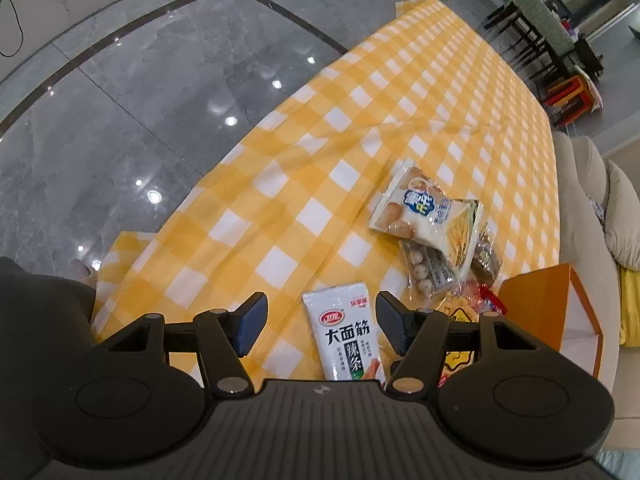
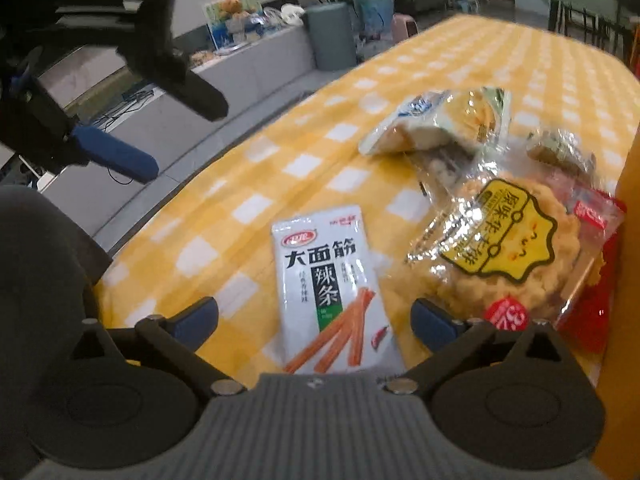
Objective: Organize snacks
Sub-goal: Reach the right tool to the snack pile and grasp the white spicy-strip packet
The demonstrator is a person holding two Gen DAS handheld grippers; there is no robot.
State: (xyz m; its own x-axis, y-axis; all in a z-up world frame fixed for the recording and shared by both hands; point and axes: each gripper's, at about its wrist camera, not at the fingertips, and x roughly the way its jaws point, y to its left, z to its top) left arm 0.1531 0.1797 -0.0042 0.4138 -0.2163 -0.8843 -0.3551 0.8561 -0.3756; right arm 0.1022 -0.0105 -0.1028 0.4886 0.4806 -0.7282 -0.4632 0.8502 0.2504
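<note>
Sorting looks barely begun: the white packet [image 2: 336, 292] lies flat on the bench [image 2: 248, 176], between the right gripper's [image 2: 314, 320] wide-apart fingers, ungripped. Other snacks [image 2: 508, 240] sit piled at right beside the orange box [image 1: 560, 312]. Left gripper [image 1: 320, 324] fingers apart, empty.

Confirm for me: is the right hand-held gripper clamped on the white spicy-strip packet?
No, the right hand-held gripper stands open, its pads clear of the white spicy-strip packet lying flat on the checked tablecloth.
</note>
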